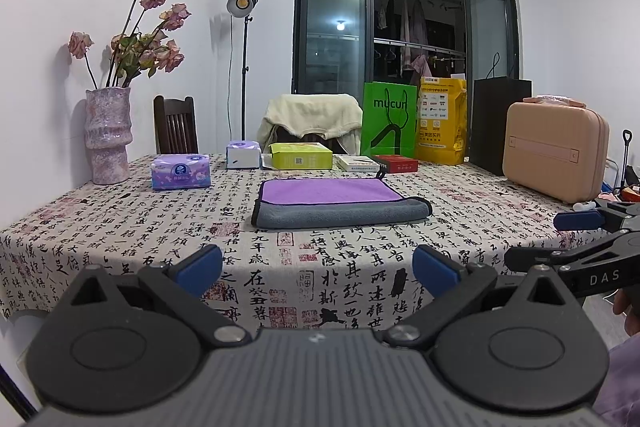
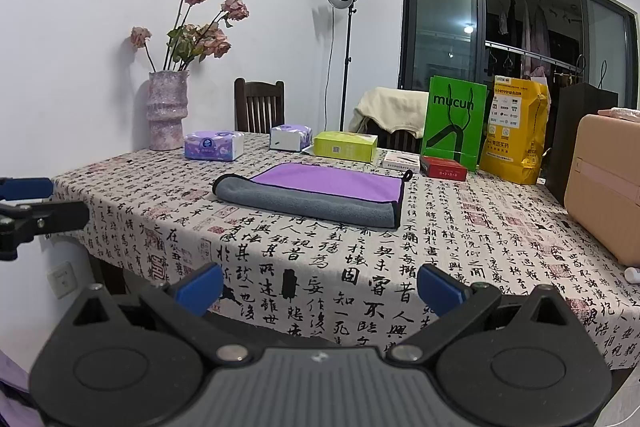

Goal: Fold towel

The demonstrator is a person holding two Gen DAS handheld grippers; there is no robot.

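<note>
While both grippers hang back over the near edge of the table, the towel lies flat near the middle of the calligraphy-print tablecloth, folded over so that its purple face shows on top and a thick grey roll runs along its near side; in the right wrist view the towel sits at about twelve o'clock, its small black hanging loop at the far right corner. The left gripper has its jaws spread wide with nothing between the blue pads; printed cloth alone shows in the gap. The right gripper stands the same way, jaws wide apart and holding nothing, well short of the towel; it also shows at three o'clock in the left wrist view. Beyond the towel, along the far edge, stand two tissue packs, a yellow-green box, a white box and a red box; at ten o'clock a mottled pink vase holds dried roses. At two o'clock a pink case rests on the table, with a black bag, a yellow bag and a green bag just beside it. Behind the table are two chairs, one draped in a cream garment, and a lamp on a stand.
</note>
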